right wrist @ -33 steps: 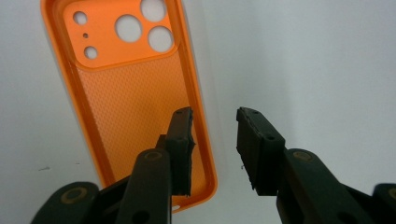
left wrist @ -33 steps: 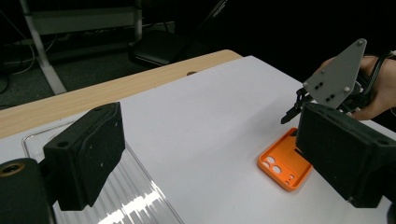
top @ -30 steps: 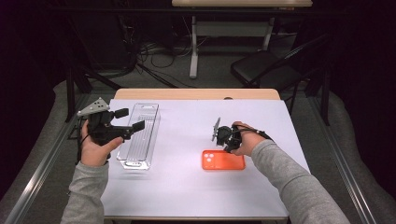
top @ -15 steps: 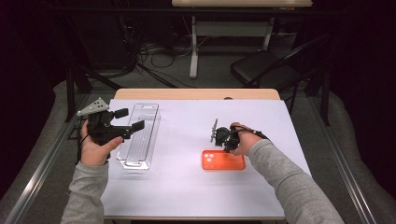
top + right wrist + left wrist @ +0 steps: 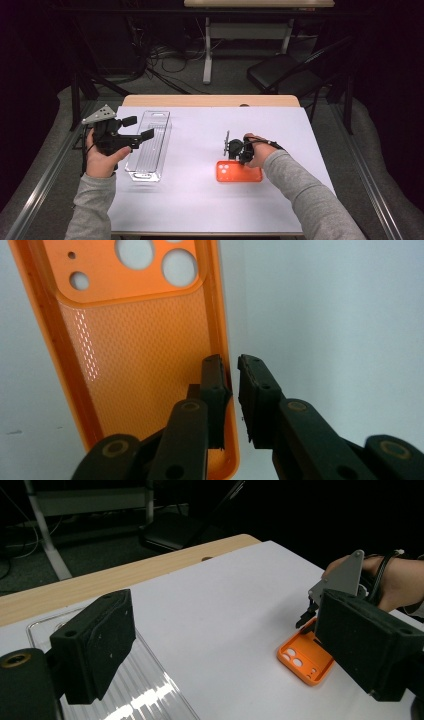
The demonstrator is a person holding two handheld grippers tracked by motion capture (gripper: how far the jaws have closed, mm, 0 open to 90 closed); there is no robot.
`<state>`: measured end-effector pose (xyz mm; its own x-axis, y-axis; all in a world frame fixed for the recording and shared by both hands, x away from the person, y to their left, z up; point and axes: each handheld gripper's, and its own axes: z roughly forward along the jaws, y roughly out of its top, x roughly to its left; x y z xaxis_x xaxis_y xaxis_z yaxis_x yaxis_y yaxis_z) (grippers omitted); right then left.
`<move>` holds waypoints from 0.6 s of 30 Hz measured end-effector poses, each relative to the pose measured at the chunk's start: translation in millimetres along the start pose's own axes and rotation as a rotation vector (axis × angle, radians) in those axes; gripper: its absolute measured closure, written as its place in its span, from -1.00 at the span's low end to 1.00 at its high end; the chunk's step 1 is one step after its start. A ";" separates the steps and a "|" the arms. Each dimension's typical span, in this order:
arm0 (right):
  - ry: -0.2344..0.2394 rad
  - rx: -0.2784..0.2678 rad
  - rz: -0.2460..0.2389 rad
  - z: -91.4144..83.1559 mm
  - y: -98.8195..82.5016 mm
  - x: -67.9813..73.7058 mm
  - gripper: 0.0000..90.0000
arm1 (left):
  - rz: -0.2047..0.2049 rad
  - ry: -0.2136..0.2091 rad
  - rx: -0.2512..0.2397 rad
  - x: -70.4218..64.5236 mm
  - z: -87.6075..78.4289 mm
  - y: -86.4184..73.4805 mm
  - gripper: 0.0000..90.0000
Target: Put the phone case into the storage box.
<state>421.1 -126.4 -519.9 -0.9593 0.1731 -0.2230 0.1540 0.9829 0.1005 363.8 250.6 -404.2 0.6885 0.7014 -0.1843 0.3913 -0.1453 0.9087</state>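
One orange phone case — textured inside, flat on white table; right gripper jaws just closing, straddling its side wall. One clear ribbed tray. Left gripper — wide, empty.

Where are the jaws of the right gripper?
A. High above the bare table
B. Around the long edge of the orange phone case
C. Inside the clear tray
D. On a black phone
B: in the right gripper view the right gripper straddles the side wall of the case.

A clear plastic tray lies on the white table; a black chair stands beyond.
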 end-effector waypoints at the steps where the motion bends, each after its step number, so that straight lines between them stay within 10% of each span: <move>1: 0.004 0.003 0.001 0.8 0.0 0.4 0.84 | 0.000 0.000 0.001 0.0 0.1 0.0 -0.79; 18: 0.004 0.022 -0.031 5.2 2.0 1.0 0.96 | 0.000 0.002 0.008 0.3 1.2 -0.6 -0.79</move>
<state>421.7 -123.9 -524.9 -0.9646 0.1428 -0.2218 0.1296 0.9889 0.0726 364.5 250.1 -405.3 0.6872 0.7028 -0.1837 0.3960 -0.1504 0.9059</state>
